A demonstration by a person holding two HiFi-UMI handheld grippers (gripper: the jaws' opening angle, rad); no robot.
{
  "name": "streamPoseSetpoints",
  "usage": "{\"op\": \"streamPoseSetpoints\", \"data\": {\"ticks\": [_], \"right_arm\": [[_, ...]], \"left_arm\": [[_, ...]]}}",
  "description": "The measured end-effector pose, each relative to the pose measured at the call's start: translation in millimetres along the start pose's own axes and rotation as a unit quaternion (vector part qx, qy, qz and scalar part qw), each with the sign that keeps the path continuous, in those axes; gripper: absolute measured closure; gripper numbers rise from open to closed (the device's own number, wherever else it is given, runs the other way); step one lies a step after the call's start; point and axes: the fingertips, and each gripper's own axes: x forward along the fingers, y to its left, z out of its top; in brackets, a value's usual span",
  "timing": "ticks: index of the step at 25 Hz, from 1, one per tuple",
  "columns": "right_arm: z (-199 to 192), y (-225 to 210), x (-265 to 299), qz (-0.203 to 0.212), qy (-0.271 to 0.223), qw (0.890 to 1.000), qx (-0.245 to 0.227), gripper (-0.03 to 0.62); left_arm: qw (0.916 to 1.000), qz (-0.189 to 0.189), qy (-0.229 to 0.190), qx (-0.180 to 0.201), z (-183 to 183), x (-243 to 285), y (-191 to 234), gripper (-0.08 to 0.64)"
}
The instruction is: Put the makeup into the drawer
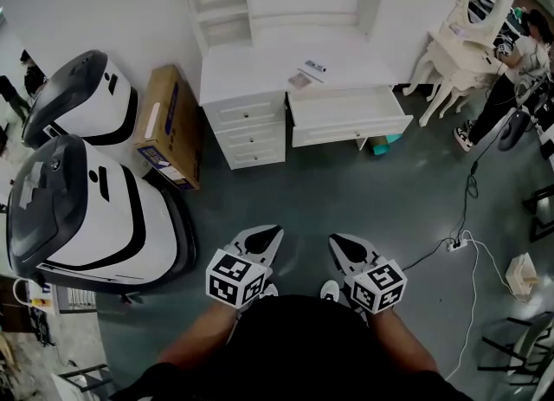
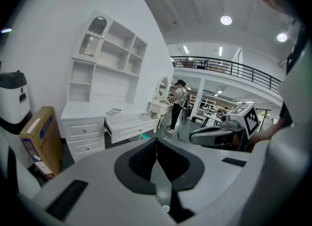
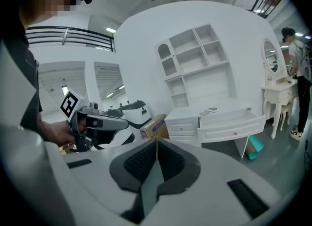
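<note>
A white dressing table (image 1: 260,66) stands against the far wall, with its wide drawer (image 1: 348,116) pulled open. Two small makeup items (image 1: 308,73) lie on the tabletop just behind the drawer. The same open drawer (image 2: 127,125) shows in the left gripper view and, as the drawer (image 3: 230,125), in the right gripper view. My left gripper (image 1: 270,236) and right gripper (image 1: 338,242) hang side by side near my body, well short of the table. Both are shut with nothing between the jaws.
Two large white and black machines (image 1: 86,209) stand at the left, with a cardboard box (image 1: 170,124) leaning beside the table. A second white vanity (image 1: 463,40) and a person (image 1: 506,87) are at the right. A cable (image 1: 472,243) runs across the floor.
</note>
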Motion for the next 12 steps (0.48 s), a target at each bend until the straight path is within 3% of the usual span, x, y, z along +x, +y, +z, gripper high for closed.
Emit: {"op": "streamPoseSetpoints", "data": {"ticks": [12], "right_arm": [[-4.7, 34.5, 25.8, -0.041, -0.029, 0.998, 0.023, 0.565]], "left_arm": [[0.9996, -0.024, 0.003, 0.014, -12.5, -33.9, 37.7, 0.549]]}}
